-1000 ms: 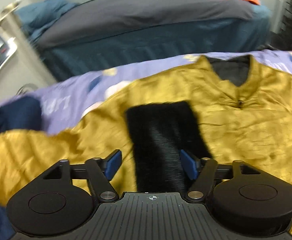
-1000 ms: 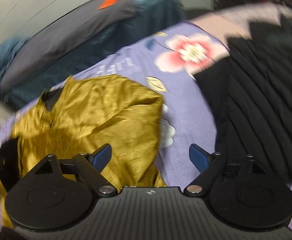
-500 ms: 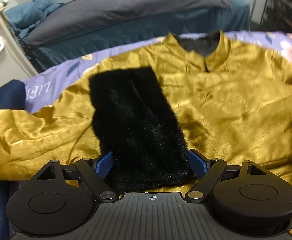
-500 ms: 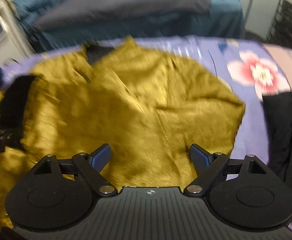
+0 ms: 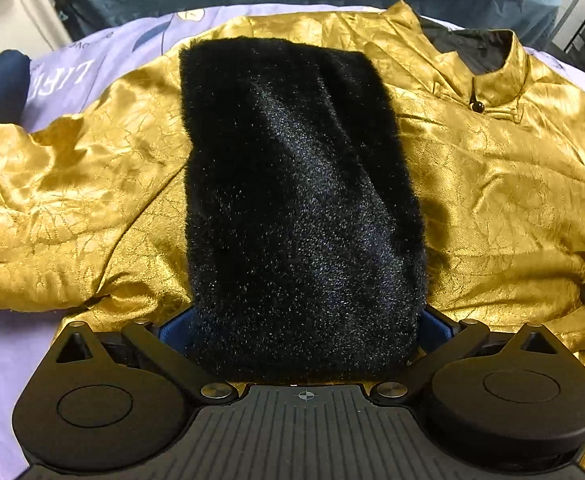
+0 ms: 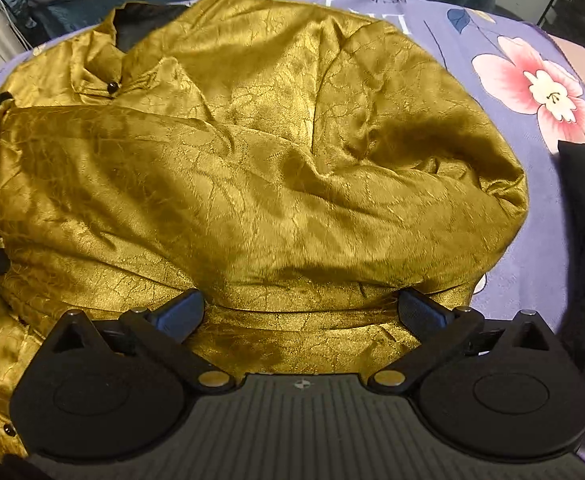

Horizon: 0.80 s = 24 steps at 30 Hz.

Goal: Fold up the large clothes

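I am straddling the black fur cuff (image 5: pixel 300 208) with my left gripper (image 5: pixel 304 326), and the gold satin jacket (image 6: pixel 252 168) with my right gripper (image 6: pixel 300 312), both sets of jaws spread apart, readying grips for folding.

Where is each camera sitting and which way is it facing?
Left wrist: on the left gripper, looking along its open fingers at the black fur cuff.
Right wrist: on the right gripper, open fingers flanking a folded sleeve.
Shared: the gold satin jacket, its collar button, the purple floral sheet.
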Available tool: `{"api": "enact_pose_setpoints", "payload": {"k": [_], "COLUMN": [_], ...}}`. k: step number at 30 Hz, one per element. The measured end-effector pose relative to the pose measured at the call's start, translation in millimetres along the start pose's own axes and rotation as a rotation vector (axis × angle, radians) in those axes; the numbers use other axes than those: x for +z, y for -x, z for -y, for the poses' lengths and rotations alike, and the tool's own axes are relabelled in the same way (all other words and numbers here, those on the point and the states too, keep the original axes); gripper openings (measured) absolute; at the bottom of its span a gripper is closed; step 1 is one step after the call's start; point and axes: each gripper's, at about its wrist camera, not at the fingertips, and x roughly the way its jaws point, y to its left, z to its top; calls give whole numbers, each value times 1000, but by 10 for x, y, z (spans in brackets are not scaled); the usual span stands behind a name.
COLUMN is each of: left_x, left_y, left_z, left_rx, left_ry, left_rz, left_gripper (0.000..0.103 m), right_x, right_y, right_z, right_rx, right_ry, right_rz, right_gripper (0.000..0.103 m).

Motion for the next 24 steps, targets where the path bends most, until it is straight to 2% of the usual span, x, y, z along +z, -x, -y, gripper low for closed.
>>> {"api": "enact_pose_setpoints", "payload": {"k": [6,9,13,16,18,22,24], "left_x": [-46,-92,-111,-132,-192,-429,-570], "left_y": [-14,14,69,213,363,688,844], "left_z": [50,44,-16,-103,-198,-435,-580], "left_rx": [8,-3,-28,-57,-88,-135,-120], "left_ry": [7,8,7,70,126,197,226], "left_rz": [12,24,27,25,52,118,151], "left_gripper": [103,103,103,103,103,103,103], "right_x": [90,87,38,34,44,-6,-45], "right_y": [-28,-19,13,70,144,469,630], "right_z": [-49,-4,-16,-19,-38,-108,-176], "right_rx": [-24,-5,-21,-27,-35,-33,-19], "right_ry": [-21,-39,-31,-33,-44,-62,-52], "right_rz": [-34,-17,15,8,9,133,175], "right_gripper": [103,103,103,103,103,102,102]}}
